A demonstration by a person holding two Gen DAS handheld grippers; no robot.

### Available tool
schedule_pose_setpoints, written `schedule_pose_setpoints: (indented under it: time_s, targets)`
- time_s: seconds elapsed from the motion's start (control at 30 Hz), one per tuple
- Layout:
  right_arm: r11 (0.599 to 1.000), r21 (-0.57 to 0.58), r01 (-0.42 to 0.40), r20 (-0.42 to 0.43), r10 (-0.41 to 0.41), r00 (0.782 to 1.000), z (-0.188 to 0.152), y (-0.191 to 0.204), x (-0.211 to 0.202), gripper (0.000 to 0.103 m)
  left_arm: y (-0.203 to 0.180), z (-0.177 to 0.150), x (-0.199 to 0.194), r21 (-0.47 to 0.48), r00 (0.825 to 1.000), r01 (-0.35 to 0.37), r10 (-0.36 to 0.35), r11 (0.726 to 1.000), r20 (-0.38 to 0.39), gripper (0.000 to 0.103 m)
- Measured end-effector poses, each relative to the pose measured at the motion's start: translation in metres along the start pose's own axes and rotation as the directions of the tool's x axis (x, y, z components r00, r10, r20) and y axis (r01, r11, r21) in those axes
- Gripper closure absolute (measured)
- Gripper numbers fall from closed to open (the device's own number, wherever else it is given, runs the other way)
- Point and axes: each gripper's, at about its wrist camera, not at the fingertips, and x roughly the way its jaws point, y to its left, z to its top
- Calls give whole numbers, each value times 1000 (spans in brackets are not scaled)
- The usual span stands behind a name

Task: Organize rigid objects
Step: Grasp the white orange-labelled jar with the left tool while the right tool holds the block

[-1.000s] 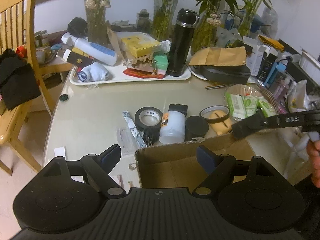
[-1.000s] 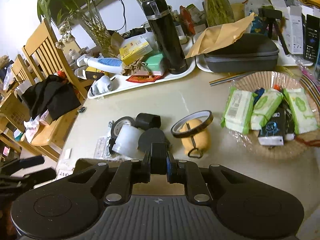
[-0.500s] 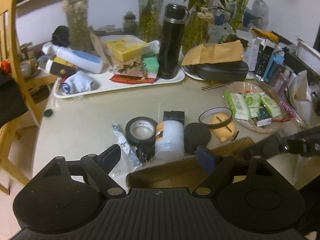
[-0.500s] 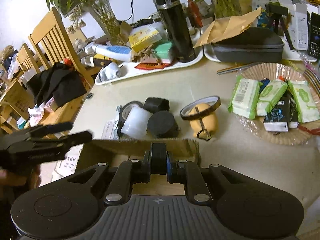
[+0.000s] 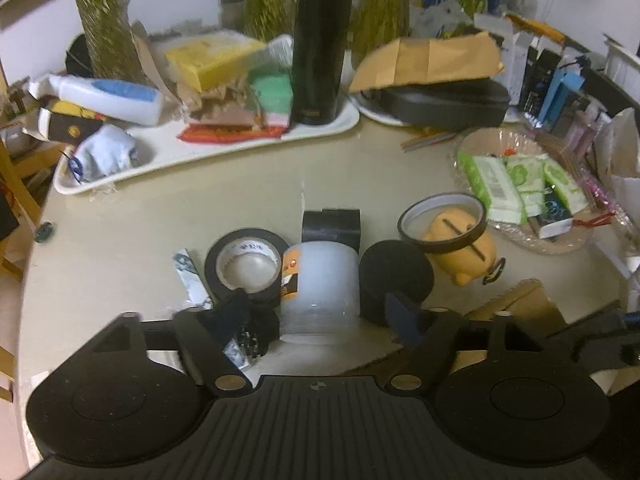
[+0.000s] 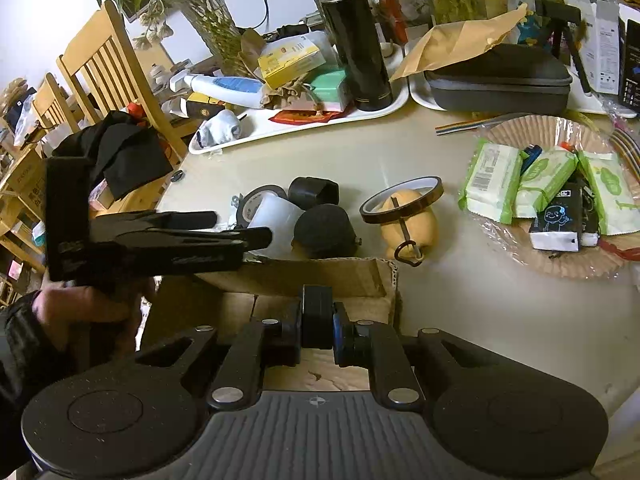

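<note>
Cardboard box (image 6: 320,276): open, at table's (image 6: 460,312) near edge. White jar (image 5: 318,288): just beyond box, between tape roll (image 5: 244,268) and black cap (image 5: 394,276). Left gripper (image 5: 320,314): unclenched, just been closing, flanking jar. Right gripper (image 6: 318,320): clenched, empty, over box.

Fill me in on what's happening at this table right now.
A person with a gripper in each hand is sorting loose items into a cardboard box at the near table edge. The left gripper points at a white plastic jar lying between a black tape roll and a black round container; its jaws have just been closing around the jar, but the fingers are not yet pressing on it. The right gripper is shut on a small black block above the box.
</note>
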Motion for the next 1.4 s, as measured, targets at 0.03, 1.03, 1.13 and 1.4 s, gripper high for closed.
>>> schedule_pose_setpoints:
  time_s: [0.03, 1.03, 1.13, 1.4]
  targets:
    - [1000, 2, -1, 0, 1, 1000, 0, -1, 0, 86, 0, 1, 5, -2, 1000, 0, 0, 1000, -14, 36]
    - [1000, 5, 5, -7, -5, 1000, 2, -1, 3, 86, 1, 9, 8, -68, 999, -7, 3, 998, -50, 52]
    - [1000, 5, 6, -6, -6, 1000, 2, -1, 3, 86, 4, 7, 3, -70, 999, -13, 9, 997, -46, 52]
    - [1000, -1, 6, -6, -6, 1000, 2, 0, 4, 86, 9, 9, -16, -74, 1000, -17, 16, 997, -14, 52]
